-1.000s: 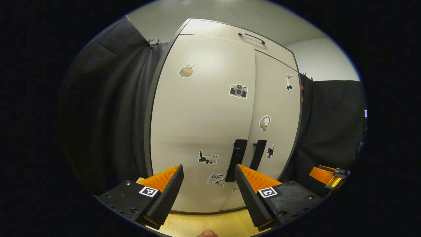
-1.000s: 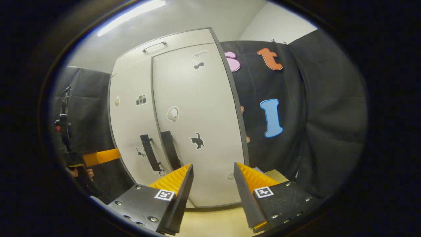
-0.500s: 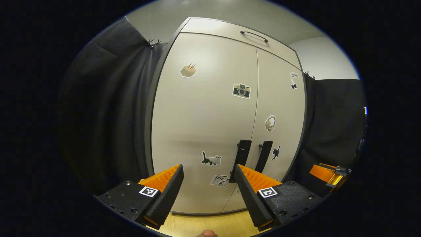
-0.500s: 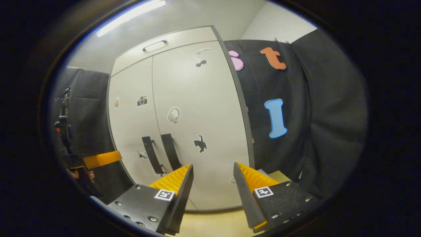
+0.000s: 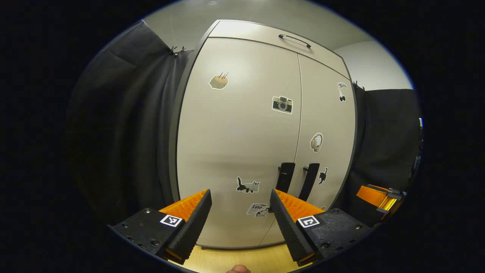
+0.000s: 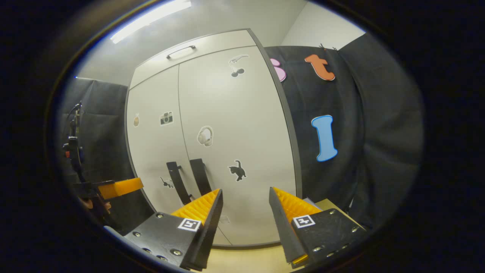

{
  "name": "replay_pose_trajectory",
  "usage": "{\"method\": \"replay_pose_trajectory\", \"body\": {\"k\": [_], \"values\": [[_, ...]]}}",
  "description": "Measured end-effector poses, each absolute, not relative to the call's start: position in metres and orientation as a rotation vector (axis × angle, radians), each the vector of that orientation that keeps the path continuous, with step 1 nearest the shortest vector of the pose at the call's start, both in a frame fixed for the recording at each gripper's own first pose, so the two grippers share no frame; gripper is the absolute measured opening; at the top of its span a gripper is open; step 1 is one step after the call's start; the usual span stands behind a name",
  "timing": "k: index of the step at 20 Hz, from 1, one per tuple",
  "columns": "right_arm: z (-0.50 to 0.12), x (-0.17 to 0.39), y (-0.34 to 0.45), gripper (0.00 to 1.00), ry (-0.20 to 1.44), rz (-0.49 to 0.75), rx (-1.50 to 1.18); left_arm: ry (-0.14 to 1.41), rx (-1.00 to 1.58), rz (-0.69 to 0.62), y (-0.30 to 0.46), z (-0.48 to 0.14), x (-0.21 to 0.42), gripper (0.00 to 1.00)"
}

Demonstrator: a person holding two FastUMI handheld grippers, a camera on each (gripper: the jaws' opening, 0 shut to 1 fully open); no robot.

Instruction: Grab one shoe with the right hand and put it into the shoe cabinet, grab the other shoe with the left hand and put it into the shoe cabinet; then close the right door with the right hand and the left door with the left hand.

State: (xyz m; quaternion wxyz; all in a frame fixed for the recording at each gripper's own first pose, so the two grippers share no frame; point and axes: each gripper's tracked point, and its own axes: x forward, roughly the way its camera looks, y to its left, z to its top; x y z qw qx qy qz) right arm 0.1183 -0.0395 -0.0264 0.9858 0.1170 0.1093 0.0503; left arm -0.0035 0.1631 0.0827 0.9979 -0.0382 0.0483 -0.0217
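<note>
Pale grey shoe cabinet [image 5: 242, 144] doors stand shut ahead of our left gripper [image 5: 239, 212] and right gripper [image 6: 245, 212], both spread wide, grasping nothing.

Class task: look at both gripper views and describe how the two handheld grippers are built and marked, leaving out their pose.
Each gripper, left gripper and right gripper, has two wedge-shaped fingers with ribbed inner faces, mounted on black textured blocks fastened with screws. Each block carries a small square black-and-white marker. In the right gripper view the left gripper appears farther off, with cables above it.
</note>
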Motion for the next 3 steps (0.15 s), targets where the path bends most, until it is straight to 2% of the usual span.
{"method": "replay_pose_trajectory", "body": {"k": [3], "values": [[-0.0236, 0.1181, -0.0354, 0.73, 0.21, 0.113, 0.241, 0.085, -0.063, -0.039, 0.1646, 0.0847, -0.0048, 0.95]]}}
